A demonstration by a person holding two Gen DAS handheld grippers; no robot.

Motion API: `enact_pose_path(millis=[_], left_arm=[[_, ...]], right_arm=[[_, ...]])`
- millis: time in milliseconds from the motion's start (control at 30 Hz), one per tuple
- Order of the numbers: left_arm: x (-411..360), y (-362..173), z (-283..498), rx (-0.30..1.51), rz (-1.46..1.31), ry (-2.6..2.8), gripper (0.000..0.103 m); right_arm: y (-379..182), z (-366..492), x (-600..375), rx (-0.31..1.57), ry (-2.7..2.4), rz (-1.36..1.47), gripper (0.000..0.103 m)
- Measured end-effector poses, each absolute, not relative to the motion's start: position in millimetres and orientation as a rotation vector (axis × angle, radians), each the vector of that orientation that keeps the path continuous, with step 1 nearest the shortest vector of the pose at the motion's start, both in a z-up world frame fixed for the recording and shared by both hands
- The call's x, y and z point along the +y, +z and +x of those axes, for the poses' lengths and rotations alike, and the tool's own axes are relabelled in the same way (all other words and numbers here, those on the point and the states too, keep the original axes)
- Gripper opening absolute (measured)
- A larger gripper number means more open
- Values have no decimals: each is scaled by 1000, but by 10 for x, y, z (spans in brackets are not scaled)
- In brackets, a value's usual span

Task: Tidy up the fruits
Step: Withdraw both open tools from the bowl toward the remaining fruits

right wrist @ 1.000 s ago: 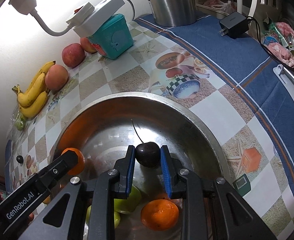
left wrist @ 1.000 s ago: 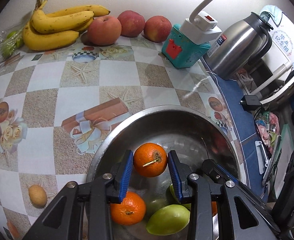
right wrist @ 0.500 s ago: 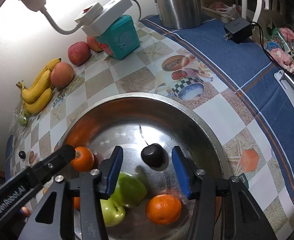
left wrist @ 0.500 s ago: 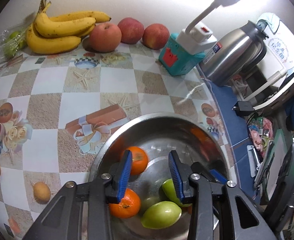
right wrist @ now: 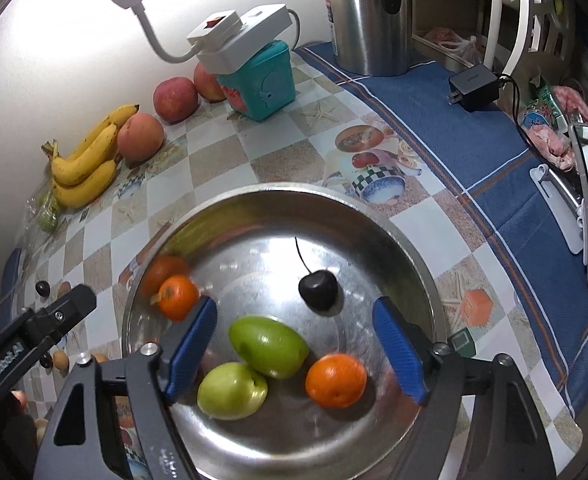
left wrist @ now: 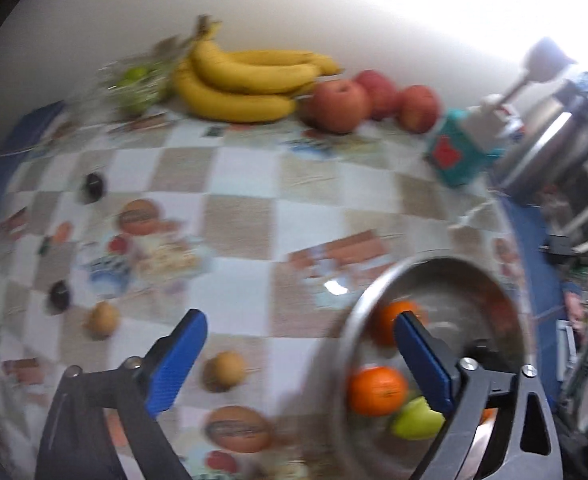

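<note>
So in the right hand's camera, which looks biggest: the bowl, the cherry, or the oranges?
1. Steel bowl.
2. Nearer orange and farther orange: probably alike; the nearer only looks bigger.
3. Dark cherry.

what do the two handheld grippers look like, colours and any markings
Both look alike: the left gripper and right gripper have dark grey, angular frames with cut-out openings and silver screw heads, and two fingers each faced with ribbed blue pads. In the right wrist view the left gripper's black body bears white "GenRobot.AI" lettering. No cables or sleeves show.
</note>
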State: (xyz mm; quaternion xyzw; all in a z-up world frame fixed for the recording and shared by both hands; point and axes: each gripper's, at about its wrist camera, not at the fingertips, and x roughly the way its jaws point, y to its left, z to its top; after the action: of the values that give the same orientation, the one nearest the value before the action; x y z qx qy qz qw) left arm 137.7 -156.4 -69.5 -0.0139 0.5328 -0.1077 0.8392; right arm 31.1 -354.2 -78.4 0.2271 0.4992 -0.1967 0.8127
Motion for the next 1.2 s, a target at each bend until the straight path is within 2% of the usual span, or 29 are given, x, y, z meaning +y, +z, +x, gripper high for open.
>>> enact_pose_path(millis=[100, 200, 500, 600, 1200], left_arm=[[-1399, -746, 1381, 1141, -18, -148, 103], [-1268, -791, 1357, 1145, 14, -78, 103], [-969, -804, 1320, 1173, -7, 11, 103], [-842, -765, 1297, 1165, -21, 39, 103], [-62, -671, 1403, 1159, -44, 121, 103]], right_arm=[[-784, 311, -3472, 1077, -419, 468, 83], [-766, 316, -3392, 1082, -418, 444, 94], [-609, 352, -3131, 1063, -393, 391, 94], [-557, 388, -3038, 1057, -389, 379, 103], [-462, 775, -2362, 1068, -295, 394, 103]])
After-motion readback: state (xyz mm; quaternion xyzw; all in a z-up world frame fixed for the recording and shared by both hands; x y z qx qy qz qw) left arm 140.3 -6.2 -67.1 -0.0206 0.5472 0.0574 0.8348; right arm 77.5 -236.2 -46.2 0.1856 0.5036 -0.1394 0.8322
